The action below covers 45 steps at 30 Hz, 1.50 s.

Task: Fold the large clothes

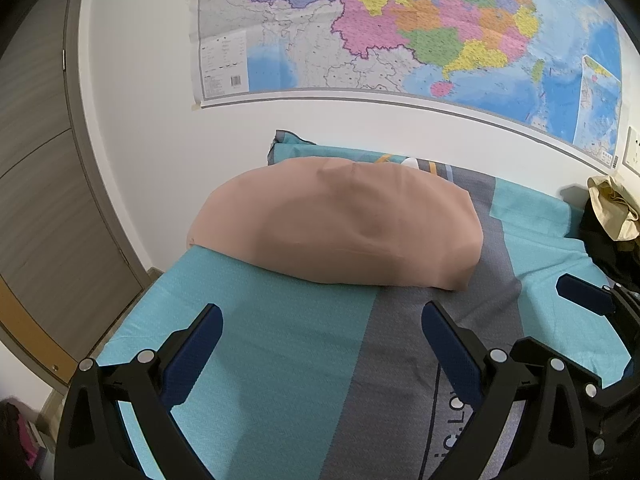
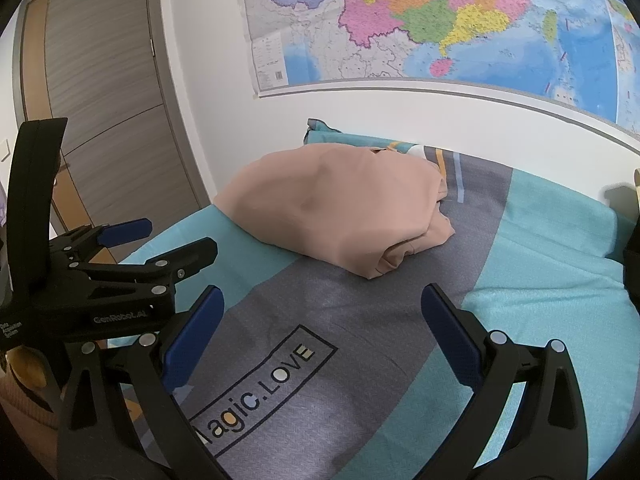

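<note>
On a bed spread with a teal-and-grey sheet, a folded peach-pink garment lies in a rounded bundle at the centre of both views, its near edge across the boundary of a teal band and the grey stripe, its layered folds showing at the lower right end in the right wrist view. No container appears in either frame. A boxed print on the sheet's grey stripe reads "agic.LOVE" in the lower centre of the right wrist view, its first letter hidden behind a finger; the left wrist view shows only a fragment of the lettering. The left gripper hovers in the lower part of its frame with its blue-padded fingers spread wide and holding nothing, short of the garment. The right gripper is likewise spread apart and empty over the printed label. In the right wrist view the left gripper shows at the left edge, its black body marked "GenRobot.AI". A colourful wall map fills the upper frame above the bed, its small print too fine to read. A grey wood-grain door stands at upper left, and a beige cloth on dark items sits at the right edge.
</note>
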Available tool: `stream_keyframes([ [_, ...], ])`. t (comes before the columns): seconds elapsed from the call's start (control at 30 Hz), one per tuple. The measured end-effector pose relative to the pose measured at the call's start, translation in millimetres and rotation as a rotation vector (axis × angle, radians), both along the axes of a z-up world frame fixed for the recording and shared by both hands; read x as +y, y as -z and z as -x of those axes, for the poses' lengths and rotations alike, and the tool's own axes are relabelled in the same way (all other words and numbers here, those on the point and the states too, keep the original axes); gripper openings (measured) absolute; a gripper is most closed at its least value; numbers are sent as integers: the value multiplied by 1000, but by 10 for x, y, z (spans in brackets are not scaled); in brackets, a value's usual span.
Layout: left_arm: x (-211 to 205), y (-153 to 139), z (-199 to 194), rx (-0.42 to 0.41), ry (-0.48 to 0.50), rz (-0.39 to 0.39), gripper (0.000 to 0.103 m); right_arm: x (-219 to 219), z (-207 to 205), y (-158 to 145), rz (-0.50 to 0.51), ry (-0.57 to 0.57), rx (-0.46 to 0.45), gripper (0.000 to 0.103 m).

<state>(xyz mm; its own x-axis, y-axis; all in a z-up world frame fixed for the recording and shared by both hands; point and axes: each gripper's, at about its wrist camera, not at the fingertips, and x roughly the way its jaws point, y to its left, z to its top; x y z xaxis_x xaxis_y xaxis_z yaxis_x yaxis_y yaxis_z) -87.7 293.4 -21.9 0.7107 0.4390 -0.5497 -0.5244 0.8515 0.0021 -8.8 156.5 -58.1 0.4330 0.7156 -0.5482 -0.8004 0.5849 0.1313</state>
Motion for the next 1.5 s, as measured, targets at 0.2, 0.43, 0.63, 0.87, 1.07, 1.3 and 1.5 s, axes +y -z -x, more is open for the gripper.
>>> stream_keyframes([
  [0.2,-12,1,-13,3,1,2,96,-7,-19,-4,-4,1,4,97],
  [0.43,-43,2,-43,7,5,-4,96,-35,-44,5,-9,9,12,97],
  [0.63,-56,5,-47,10,-1,0,96,-37,-31,7,-11,9,14,97],
  [0.87,-44,-4,-50,12,2,-1,96,-35,-31,1,-10,11,10,97],
  [1.07,-45,-13,-45,6,0,-9,96,-38,-30,3,-11,8,13,97],
  [1.3,-80,9,-59,14,-7,-24,96,-63,-24,6,-15,17,17,97],
  [1.5,-143,42,-116,19,30,19,96,-175,-14,-10,-15,53,13,97],
])
